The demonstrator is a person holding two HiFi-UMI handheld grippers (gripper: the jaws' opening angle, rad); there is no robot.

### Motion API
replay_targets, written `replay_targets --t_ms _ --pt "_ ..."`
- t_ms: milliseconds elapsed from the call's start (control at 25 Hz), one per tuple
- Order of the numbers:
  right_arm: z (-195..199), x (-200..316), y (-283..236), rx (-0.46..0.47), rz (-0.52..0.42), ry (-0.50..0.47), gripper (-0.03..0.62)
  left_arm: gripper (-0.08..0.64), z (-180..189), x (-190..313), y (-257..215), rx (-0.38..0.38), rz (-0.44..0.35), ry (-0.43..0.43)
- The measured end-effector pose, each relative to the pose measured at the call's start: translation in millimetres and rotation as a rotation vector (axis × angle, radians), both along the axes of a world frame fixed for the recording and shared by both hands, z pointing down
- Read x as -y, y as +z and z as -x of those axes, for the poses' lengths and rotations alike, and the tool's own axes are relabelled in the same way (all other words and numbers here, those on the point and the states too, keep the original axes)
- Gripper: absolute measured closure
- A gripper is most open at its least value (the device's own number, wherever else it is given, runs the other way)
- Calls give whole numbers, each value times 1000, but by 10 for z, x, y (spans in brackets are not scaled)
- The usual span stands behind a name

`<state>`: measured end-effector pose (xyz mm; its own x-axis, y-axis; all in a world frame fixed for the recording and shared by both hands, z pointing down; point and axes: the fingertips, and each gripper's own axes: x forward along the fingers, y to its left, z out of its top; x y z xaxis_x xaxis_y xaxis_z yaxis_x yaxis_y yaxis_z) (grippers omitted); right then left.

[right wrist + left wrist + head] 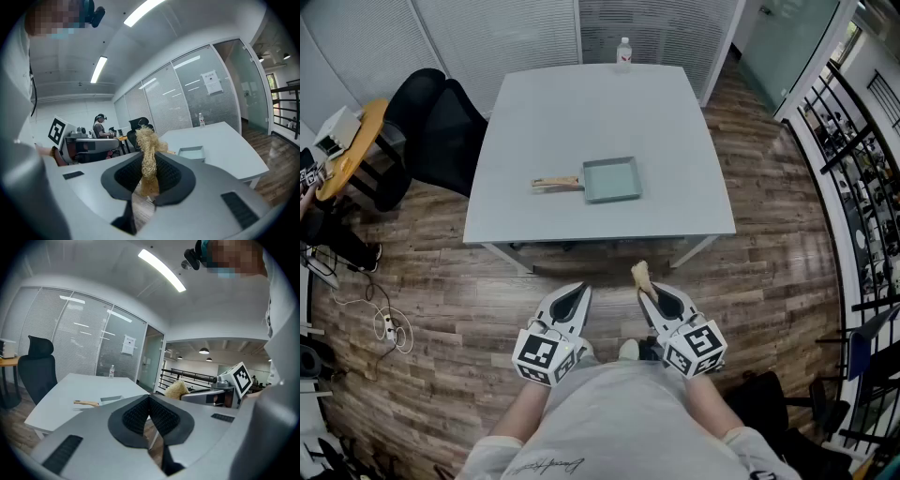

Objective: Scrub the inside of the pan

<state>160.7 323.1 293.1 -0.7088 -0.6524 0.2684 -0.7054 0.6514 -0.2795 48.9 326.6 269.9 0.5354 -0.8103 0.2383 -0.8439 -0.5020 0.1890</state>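
Head view, surface (581, 112): pale grey and rectangular, standing on a wood-plank floor (431, 281), with a black office chair (431, 122) beside its left edge.
Head view, pan (612, 179): square and grey-green, lying flat toward the near edge at about mid-width. Its wooden handle (555, 182) pointed at the left edge.
Head view, bottle (623, 52): upright at the far edge, well apart from the pan.
Head view, left gripper (579, 292): held off the surface, short of the near edge and over the floor.
Head view, right gripper (649, 292): beside the left one and also short of the near edge. A tuft of straw-coloured scrubber (641, 277) stood up from its tip.
Left gripper view, jaws: pressed together, ribbed pads meeting, nothing between them.
Left gripper view, beyond the jaws: the pan and its handle lay ahead on the surface, apart from the gripper. The right gripper's marker cube (241, 377) showed at the right.
Right gripper view, jaws: clamped on the scrubber, whose fibrous strand rose upright between the pads and above them.
Right gripper view, beyond the jaws: the pan sat ahead near the surface's near edge, untouched, with the bottle at the far edge. A person (99, 126) sat in the background at the left.
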Motion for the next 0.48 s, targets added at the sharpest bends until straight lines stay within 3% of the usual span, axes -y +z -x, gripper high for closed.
replay_targets --t_ms 480 --pt "95 -43 29 -47 15 -13 514 551 62 3 -5 -14 0 13"
